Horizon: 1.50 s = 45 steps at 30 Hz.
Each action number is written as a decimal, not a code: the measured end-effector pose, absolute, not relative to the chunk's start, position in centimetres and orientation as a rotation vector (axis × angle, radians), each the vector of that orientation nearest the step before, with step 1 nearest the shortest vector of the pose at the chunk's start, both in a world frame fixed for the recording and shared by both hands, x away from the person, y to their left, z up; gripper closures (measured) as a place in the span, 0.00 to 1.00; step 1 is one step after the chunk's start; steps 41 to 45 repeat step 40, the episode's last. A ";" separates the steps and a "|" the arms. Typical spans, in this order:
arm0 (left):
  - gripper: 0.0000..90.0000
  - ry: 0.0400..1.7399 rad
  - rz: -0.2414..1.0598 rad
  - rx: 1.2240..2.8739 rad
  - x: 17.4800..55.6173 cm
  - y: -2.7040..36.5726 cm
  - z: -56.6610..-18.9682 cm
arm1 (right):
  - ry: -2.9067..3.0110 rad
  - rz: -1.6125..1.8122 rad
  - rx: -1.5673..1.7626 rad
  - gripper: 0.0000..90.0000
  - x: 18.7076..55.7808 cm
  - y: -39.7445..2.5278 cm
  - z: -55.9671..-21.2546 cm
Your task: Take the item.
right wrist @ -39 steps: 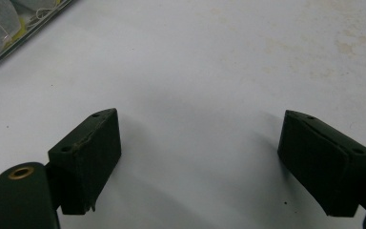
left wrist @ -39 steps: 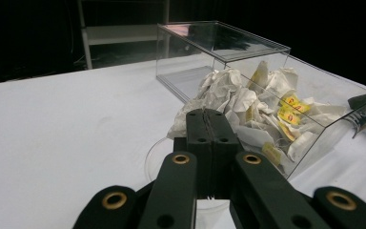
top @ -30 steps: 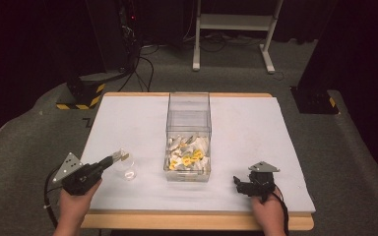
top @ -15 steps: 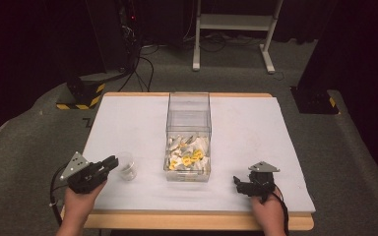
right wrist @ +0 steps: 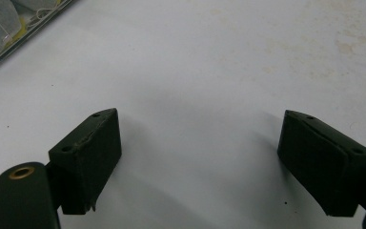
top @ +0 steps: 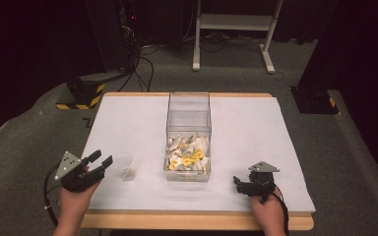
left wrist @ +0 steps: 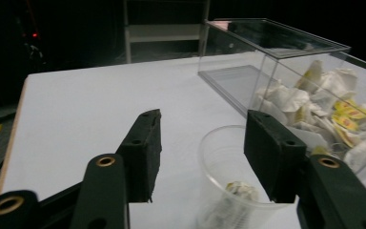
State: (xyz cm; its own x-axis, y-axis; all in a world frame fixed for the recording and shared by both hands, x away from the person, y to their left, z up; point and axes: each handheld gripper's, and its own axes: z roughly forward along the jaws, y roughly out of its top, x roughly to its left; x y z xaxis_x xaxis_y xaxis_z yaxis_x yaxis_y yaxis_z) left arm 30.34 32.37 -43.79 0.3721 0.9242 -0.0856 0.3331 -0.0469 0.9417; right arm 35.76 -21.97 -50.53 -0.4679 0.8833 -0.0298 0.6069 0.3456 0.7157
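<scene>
Jaws spread wide and gripping nothing, the left gripper (top: 101, 162) sits just beside the clear plastic cup (top: 126, 166) on the desk (top: 256, 128), while the right gripper (top: 237, 182), equally open, rests empty.

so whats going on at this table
A person holds a gripper in each hand at a white table. The left gripper hangs open beside a small clear cup with something small inside. A clear box of tea bags stands mid-table. The right gripper rests open by the near edge.
</scene>
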 end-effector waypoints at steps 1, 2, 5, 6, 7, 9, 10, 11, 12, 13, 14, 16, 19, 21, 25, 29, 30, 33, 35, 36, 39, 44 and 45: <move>0.50 1.164 0.722 1.598 30.5 32.6 -44.0 | 2.201 0.905 1.306 0.16 35.8 -22.0 -50.5; 0.50 1.180 0.724 1.600 30.6 32.9 -44.3 | 2.201 0.905 1.305 0.16 35.8 -22.0 -50.5; 0.49 1.219 0.712 1.601 31.0 33.5 -45.2 | 2.200 0.905 1.308 0.16 35.7 -22.0 -50.5; 0.49 1.234 0.707 1.602 31.1 33.8 -45.5 | 2.200 0.905 1.308 0.16 35.7 -22.0 -50.5; 0.49 1.249 0.703 1.603 31.3 34.0 -45.8 | 2.201 0.905 1.306 0.16 35.8 -22.0 -50.5; 0.49 1.271 0.710 1.613 31.5 34.2 -46.3 | 2.201 0.905 1.306 0.16 35.8 -22.0 -50.5; 0.48 1.279 0.709 1.621 31.6 34.3 -46.5 | 2.201 0.905 1.306 0.16 35.8 -22.0 -50.5; 0.48 1.286 0.709 1.630 31.8 34.4 -46.8 | 2.201 0.905 1.306 0.16 35.8 -22.0 -50.5; 0.48 1.293 0.697 1.637 31.9 34.5 -47.0 | 2.201 0.906 1.306 0.16 35.8 -22.0 -50.5; 0.48 1.301 0.684 1.642 32.1 34.6 -47.3 | 2.201 0.905 1.306 0.16 35.8 -22.0 -50.5; 0.47 1.313 0.663 1.658 32.3 34.7 -47.7 | 2.200 0.905 1.308 0.16 35.7 -22.0 -50.5; 0.46 1.337 0.647 1.693 32.6 34.7 -48.4 | 2.200 0.905 1.307 0.16 35.7 -22.0 -50.5; 0.43 1.363 0.645 1.763 33.1 34.5 -49.2 | 2.200 0.905 1.307 0.16 35.7 -22.0 -50.5; 0.42 1.376 0.649 1.813 33.4 34.2 -49.7 | 2.200 0.905 1.309 0.16 35.7 -22.0 -50.5; 0.37 1.410 0.642 1.933 34.1 33.4 -50.7 | 2.200 0.905 1.309 0.16 35.7 -21.9 -50.5; 0.36 1.416 0.652 1.928 34.0 33.2 -50.7 | 2.200 0.905 1.308 0.17 35.7 -21.9 -50.5; 0.36 1.416 0.650 1.926 34.0 33.2 -50.8 | 2.200 0.905 1.308 0.17 35.7 -21.9 -50.5; 0.36 1.415 0.650 1.925 34.0 33.2 -50.8 | 2.200 0.905 1.308 0.17 35.7 -21.9 -50.5; 0.36 1.416 0.650 1.924 34.0 33.2 -50.8 | 2.200 0.905 1.308 0.17 35.7 -21.9 -50.5; 0.36 1.417 0.649 1.922 34.0 33.2 -50.8 | 2.200 0.905 1.308 0.17 35.7 -21.9 -50.5; 0.36 1.417 0.649 1.922 34.0 33.2 -50.8 | 2.200 0.905 1.308 0.17 35.7 -21.9 -50.5; 0.36 1.417 0.648 1.921 34.0 33.2 -50.8 | 2.200 0.905 1.308 0.17 35.7 -21.9 -50.5; 0.36 1.417 0.648 1.921 34.0 33.2 -50.8 | 2.200 0.905 1.308 0.17 35.7 -21.9 -50.5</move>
